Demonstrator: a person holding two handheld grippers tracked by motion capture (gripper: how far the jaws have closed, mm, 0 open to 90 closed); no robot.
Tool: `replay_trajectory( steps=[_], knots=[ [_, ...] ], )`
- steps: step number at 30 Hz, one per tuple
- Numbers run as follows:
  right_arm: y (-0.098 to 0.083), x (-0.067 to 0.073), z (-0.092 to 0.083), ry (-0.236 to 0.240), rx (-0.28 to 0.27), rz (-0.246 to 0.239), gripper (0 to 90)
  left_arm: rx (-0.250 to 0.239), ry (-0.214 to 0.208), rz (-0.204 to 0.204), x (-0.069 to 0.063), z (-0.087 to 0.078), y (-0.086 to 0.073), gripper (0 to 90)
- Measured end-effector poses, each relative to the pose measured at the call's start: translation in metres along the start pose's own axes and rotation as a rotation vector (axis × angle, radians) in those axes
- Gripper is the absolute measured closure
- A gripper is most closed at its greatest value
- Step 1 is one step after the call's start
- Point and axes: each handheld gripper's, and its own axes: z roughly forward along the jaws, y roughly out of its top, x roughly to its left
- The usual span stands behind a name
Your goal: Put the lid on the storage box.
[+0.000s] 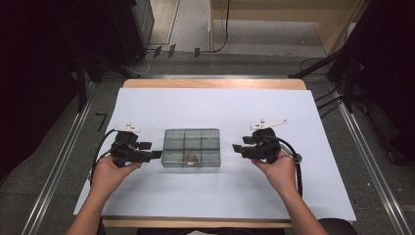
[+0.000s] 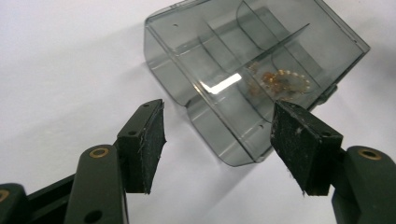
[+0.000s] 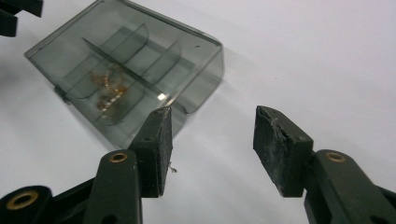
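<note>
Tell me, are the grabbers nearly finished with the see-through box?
Hard to say. Done: the smoky clear box lies shut on the white sheet, with beaded jewellery in its middle near compartment. In hand: nothing; the left gripper and right gripper sit open at either side, apart from the box. Left: probably gripping the box.

You're in a lab or recording room: a wooden table (image 1: 210, 83) under a white sheet (image 1: 215, 186), dark tripod legs (image 1: 313, 68) on both sides, cables (image 1: 222, 34) running over grey carpet (image 1: 44, 196), metal floor rails (image 1: 58, 161) alongside.
</note>
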Motion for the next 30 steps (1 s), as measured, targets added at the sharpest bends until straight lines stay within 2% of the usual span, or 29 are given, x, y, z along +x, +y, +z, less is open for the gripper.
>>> replay_trajectory(
  steps=[10, 16, 23, 30],
  knots=[
    [-0.004, -0.024, -0.010, -0.045, -0.039, 0.039, 48.6, -0.004, 0.011, -0.020, 0.014, 0.001, 0.002, 36.5],
    [-0.007, -0.034, -0.011, -0.056, -0.042, 0.060, 47.8, -0.003, 0.016, -0.015, 0.020, 0.003, 0.002, 36.5],
    [-0.010, -0.041, -0.013, -0.073, -0.040, 0.081, 45.2, -0.004, 0.022, -0.024, 0.026, 0.004, 0.003, 36.3],
    [-0.012, -0.045, -0.011, -0.093, -0.023, 0.089, 41.4, 0.007, 0.034, -0.016, 0.030, 0.006, 0.002, 35.4]
  ],
)
